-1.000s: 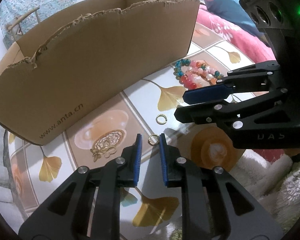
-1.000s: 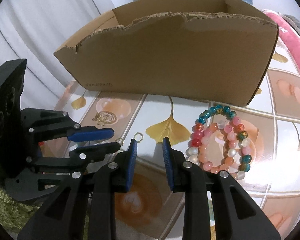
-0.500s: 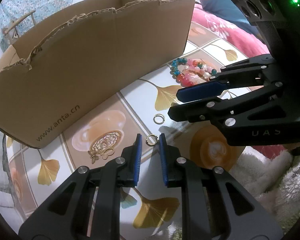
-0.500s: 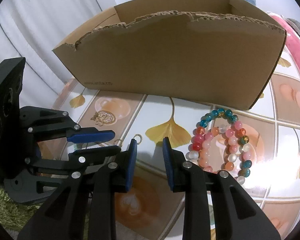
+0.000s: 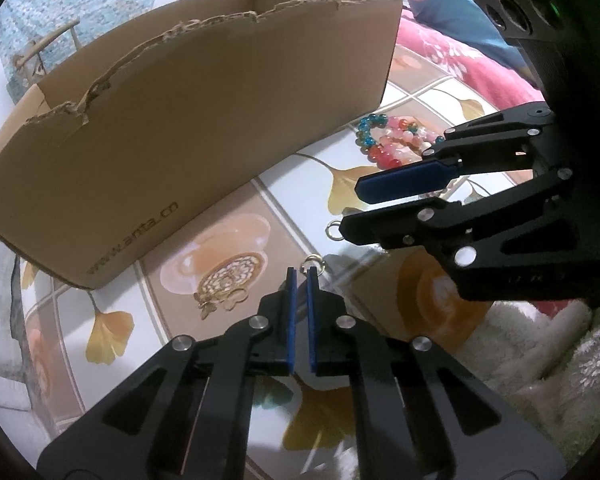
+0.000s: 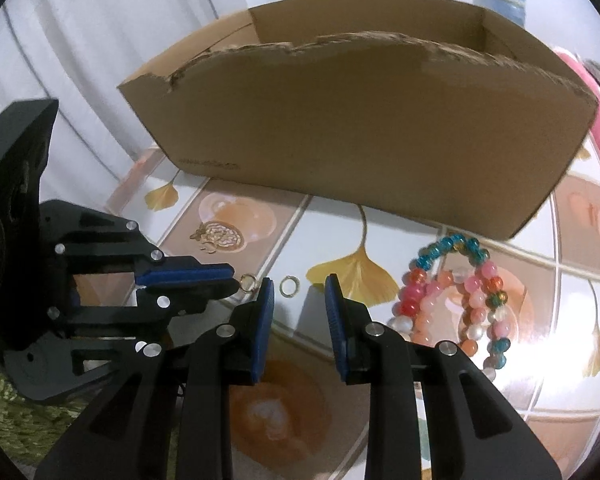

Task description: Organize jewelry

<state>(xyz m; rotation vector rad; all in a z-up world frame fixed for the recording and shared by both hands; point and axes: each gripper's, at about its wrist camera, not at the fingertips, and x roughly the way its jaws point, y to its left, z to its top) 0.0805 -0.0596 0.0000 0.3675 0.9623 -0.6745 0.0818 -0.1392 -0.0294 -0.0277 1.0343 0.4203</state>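
A small gold ring [image 5: 314,262] [image 6: 248,281] sits at the tips of my left gripper [image 5: 300,276] [image 6: 230,280], which is shut on it just above the patterned tabletop. A second gold ring [image 6: 289,284] [image 5: 333,230] lies flat on the table, just beyond the tips of my right gripper [image 6: 299,280] [image 5: 352,212], which is open and holds nothing. Beaded bracelets [image 6: 452,296] [image 5: 384,140] in pink, orange and teal lie to the right of it. A gold filigree pendant [image 5: 224,284] [image 6: 220,236] lies left of the left gripper.
A tall open cardboard box [image 5: 180,120] [image 6: 360,140] with a torn top edge stands close behind the jewelry. The table [image 6: 332,216] has a ginkgo-leaf cloth. Pink bedding [image 5: 460,52] and white fluffy fabric [image 5: 520,340] border it on the right.
My left gripper's jaws have closed around the nearer gold ring. The right gripper has rolled slightly and stayed open, its tips now near the second ring.
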